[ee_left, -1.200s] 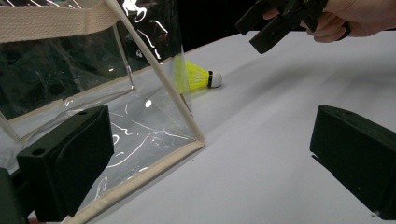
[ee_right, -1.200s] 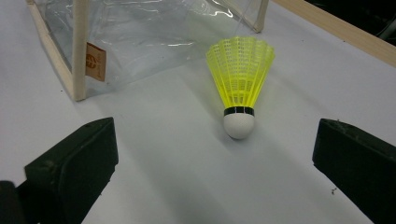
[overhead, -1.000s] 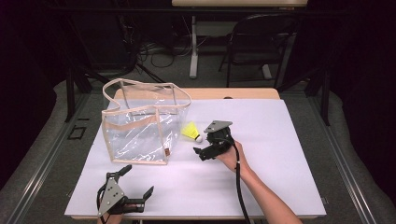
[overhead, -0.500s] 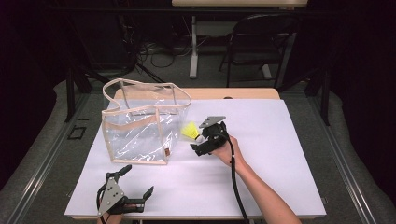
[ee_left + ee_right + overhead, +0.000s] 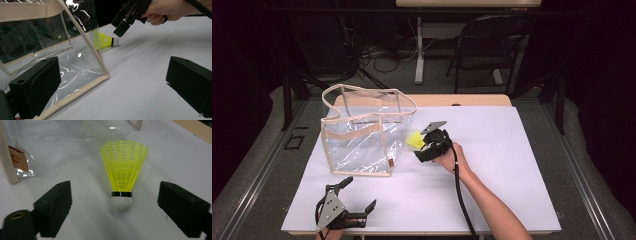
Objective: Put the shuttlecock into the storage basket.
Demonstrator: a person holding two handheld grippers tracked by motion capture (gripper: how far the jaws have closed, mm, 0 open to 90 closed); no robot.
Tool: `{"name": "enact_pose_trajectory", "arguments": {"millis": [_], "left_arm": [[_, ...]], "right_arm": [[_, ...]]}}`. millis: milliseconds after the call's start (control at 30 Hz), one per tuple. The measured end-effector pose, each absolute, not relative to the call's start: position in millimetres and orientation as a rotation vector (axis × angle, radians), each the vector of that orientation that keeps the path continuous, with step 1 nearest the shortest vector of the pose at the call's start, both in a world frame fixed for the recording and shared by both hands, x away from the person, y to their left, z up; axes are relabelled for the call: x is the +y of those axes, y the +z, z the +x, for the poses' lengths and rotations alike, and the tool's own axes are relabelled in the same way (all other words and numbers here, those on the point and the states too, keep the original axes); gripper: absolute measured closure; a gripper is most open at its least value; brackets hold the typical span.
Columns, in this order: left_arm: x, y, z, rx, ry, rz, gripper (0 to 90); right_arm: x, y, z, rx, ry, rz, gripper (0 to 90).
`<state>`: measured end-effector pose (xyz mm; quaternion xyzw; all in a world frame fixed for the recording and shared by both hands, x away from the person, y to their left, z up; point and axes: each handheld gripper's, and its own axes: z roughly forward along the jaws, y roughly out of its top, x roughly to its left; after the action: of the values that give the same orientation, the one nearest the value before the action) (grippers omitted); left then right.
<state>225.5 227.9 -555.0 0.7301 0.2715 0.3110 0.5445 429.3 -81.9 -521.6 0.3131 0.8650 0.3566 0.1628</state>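
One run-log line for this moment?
right gripper: fingers closing, astride shuttlecock, no contact | left gripper: open, idle by table edge | clear bag: upright beside shuttlecock

Shuttlecock beside the bag, between the right gripper's jaws

On the table [image 5: 512, 165], the bag [image 5: 362, 135] stands at the left, with the shuttlecock [image 5: 414, 140] lying just right of it. The right gripper [image 5: 424, 150] sits just right of the shuttlecock, its jaws on either side, apart from it. The left gripper [image 5: 357, 200] rests at the near edge, in front of the bag.

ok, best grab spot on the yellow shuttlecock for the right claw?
The white cork, jaws either side just below the black band. The shuttlecock lies on the table, cork toward the right claw, so come in low from that end; the skirt looks crushable.
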Motion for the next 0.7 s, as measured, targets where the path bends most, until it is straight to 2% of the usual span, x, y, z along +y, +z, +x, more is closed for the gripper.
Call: {"name": "enact_pose_trajectory", "arguments": {"millis": [33, 67, 133, 333, 367, 700], "left_arm": [[228, -555, 225, 0.644, 0.738, 1.732, 0.0], [228, -555, 225, 0.643, 0.739, 1.732, 0.0], [228, -555, 225, 0.643, 0.740, 1.732, 0.0], [228, -555, 225, 0.643, 0.740, 1.733, 0.0], [228, -555, 225, 0.643, 0.738, 1.732, 0.0], [227, -555, 225, 0.638, 0.736, 1.736, 0.0]], "right_arm": [[-81, -522, 430, 2.469, 1.005, 0.899, 16.4], [-79, -523, 432, 2.468, 0.989, 0.911, 21.4], [-78, -524, 433, 2.470, 0.983, 0.914, 22.6], [-71, -529, 437, 2.472, 0.920, 0.955, 34.8], [-70, -532, 440, 2.472, 0.902, 0.967, 39.3], [-66, -540, 446, 2.472, 0.852, 1.038, 49.4]]}}
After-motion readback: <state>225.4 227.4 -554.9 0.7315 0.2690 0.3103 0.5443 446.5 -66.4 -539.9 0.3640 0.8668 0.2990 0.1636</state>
